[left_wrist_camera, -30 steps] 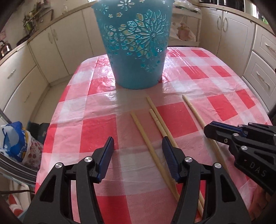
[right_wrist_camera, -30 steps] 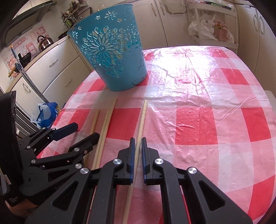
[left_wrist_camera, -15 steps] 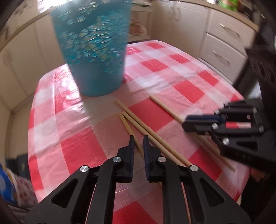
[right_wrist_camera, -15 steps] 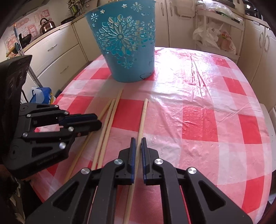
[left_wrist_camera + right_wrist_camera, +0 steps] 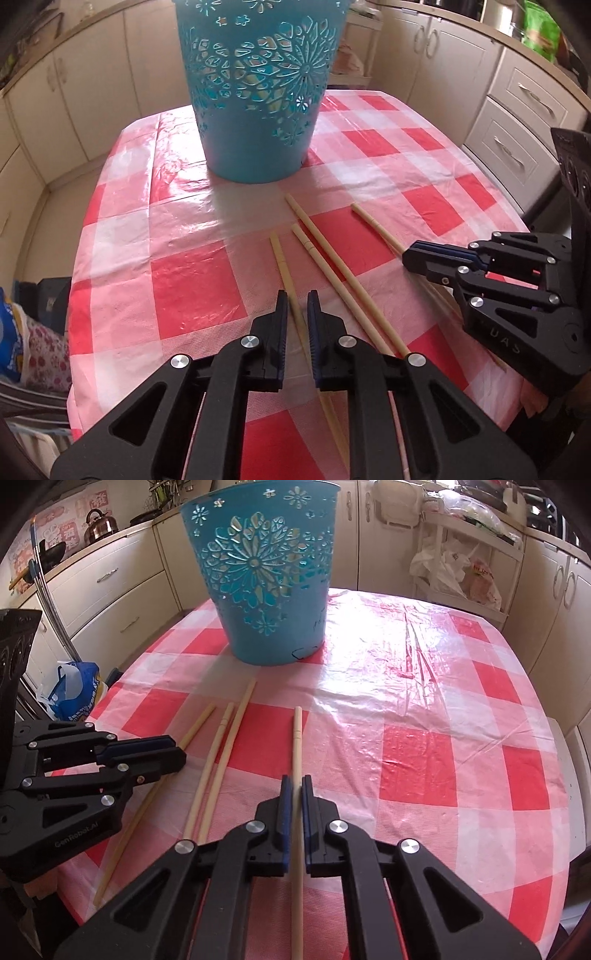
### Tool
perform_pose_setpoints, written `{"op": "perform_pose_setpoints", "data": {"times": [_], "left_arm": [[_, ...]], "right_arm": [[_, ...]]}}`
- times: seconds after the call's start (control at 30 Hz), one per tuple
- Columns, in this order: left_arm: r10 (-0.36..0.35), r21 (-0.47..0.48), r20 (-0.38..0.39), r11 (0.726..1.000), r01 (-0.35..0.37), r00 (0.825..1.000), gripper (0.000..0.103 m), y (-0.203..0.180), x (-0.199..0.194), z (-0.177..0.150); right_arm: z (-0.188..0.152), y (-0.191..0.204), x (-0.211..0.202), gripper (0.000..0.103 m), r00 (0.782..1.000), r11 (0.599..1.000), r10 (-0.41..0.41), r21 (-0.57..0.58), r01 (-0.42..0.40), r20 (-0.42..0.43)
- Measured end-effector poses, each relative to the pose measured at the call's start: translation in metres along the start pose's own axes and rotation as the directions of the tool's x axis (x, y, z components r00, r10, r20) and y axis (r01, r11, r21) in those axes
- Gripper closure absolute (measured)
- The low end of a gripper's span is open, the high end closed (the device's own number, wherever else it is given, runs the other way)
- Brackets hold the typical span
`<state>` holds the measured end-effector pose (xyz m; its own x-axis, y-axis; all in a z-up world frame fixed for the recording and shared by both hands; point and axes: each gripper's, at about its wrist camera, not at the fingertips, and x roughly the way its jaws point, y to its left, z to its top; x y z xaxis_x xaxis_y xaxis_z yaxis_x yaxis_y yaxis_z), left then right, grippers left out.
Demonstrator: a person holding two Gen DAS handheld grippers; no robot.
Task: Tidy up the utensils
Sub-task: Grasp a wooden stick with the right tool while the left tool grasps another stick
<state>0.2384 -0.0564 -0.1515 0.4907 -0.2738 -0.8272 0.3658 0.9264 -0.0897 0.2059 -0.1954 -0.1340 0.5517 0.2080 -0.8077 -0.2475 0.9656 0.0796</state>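
A red and white checked tablecloth covers the table. A tall blue basket with flower holes stands upright at the far side. Four wooden chopsticks lie in front of the basket, all pointing toward it. The left gripper has just closed its jaws, and now they sit tight on the leftmost chopstick, which runs straight between them. The jaws leave only a thin gap, and the stick fills it. The right gripper is squeezed on the rightmost chopstick, which sits a little apart from the others. Its far end rests near the basket but does not touch it. Between these two sticks lie two more chopsticks side by side, very close together, and no gripper holds them. One of them reaches further toward the basket than the other. Both grippers point down at the table and sit near each other at the near edge. Cream kitchen cupboards stand around the table, and a blue bag sits on the floor to the left.
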Motion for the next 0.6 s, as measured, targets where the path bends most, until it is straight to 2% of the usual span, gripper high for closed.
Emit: {"op": "perform_pose_setpoints", "data": {"times": [0.2, 0.33, 0.6], "left_arm": [[0.034, -0.022, 0.026, 0.999, -0.033, 0.999, 0.089, -0.0054, 0.0017, -0.0015], [0.034, -0.016, 0.034, 0.999, -0.034, 0.999, 0.096, -0.0073, 0.0010, -0.0033], [0.049, -0.022, 0.034, 0.999, -0.048, 0.998, 0.095, -0.0102, -0.0002, -0.0041]], "right_arm": [[0.0006, 0.0043, 0.0024, 0.097, 1.000, 0.999, -0.031, -0.045, 0.031, 0.003], [0.0006, 0.0018, -0.0025, 0.097, 1.000, 0.999, -0.022, -0.025, 0.022, 0.016], [0.0043, 0.0022, -0.0024, 0.097, 1.000, 0.999, -0.019, -0.028, 0.018, -0.002]]}}
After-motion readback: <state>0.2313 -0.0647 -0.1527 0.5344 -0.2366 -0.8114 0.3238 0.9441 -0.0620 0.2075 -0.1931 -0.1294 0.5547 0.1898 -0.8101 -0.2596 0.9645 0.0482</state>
